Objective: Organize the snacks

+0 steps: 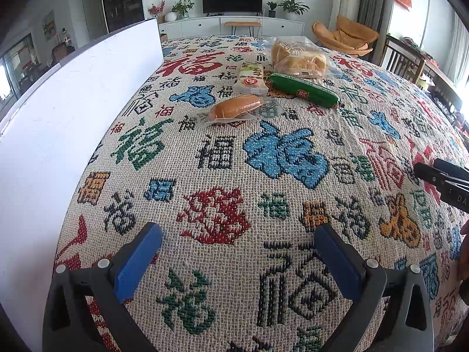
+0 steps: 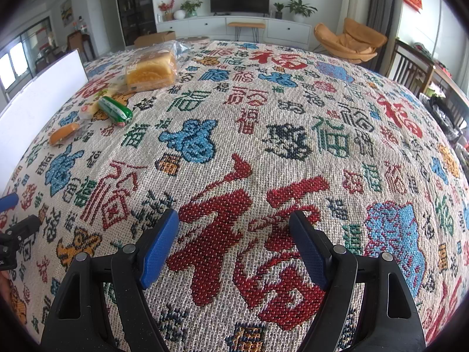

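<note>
Several snacks lie at the far side of the patterned tablecloth. A wrapped bread roll [image 1: 236, 106] is nearest, with a white-and-green packet [image 1: 251, 78] behind it, a green sausage stick [image 1: 303, 90] to its right and a bagged loaf of bread [image 1: 297, 57] at the back. They also show in the right wrist view: roll [image 2: 63, 133], green stick [image 2: 115, 111], loaf [image 2: 151, 72]. My left gripper [image 1: 238, 236] is open and empty, low over the cloth, well short of the snacks. My right gripper [image 2: 234, 226] is open and empty, to the right of the left one.
A white upright board [image 1: 73, 111] runs along the table's left side, also visible in the right wrist view [image 2: 38, 102]. The right gripper's tip [image 1: 439, 176] shows at the left view's right edge. Wooden chairs [image 1: 407, 61] stand past the right table edge.
</note>
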Available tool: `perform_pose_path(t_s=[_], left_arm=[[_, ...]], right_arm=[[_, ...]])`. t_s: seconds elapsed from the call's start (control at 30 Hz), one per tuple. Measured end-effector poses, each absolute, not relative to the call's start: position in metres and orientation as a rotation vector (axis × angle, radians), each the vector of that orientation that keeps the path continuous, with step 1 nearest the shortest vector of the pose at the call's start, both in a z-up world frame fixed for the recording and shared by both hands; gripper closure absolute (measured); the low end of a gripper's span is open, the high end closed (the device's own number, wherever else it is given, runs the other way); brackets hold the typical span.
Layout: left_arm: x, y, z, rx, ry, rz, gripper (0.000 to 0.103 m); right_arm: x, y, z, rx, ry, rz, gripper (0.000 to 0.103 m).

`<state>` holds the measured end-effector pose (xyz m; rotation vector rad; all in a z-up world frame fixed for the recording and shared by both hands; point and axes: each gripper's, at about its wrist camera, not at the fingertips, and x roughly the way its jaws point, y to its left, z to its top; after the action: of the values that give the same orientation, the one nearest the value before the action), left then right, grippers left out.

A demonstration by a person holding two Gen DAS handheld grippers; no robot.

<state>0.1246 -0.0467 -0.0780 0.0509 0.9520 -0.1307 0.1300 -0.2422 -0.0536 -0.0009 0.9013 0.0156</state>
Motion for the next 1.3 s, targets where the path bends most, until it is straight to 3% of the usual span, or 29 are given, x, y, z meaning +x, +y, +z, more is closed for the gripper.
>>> perform_pose_path(t_s=[0.57, 0.77, 1.13, 1.23, 1.3], left_arm=[[0.118, -0.044, -0.079, 0.065, 0.955, -0.146, 0.0], [0.118, -0.044, -0.078, 0.065, 0.954, -0.147, 0.0], [0.118, -0.045, -0.079, 0.064, 0.953, -0.148, 0.0], [0.118, -0.044, -0.079, 0.064, 0.953, -0.148, 0.0], [0.118, -0.044, -0.079, 0.064, 0.953, -0.148, 0.0]], right_arm=[[0.157, -0.228, -0.044, -0.064, 0.977, 0.088, 0.021], [0.22, -0.153, -0.003, -0.216, 0.929, 0.383, 0.021], [0.292, -0.068, -0.037, -0.393, 1.09, 0.41, 0.025], [0.297, -0.073, -0.042, -0.338, 1.121, 0.397, 0.033], [0.3, -0.08, -0.046, -0.299, 1.154, 0.396, 0.05]])
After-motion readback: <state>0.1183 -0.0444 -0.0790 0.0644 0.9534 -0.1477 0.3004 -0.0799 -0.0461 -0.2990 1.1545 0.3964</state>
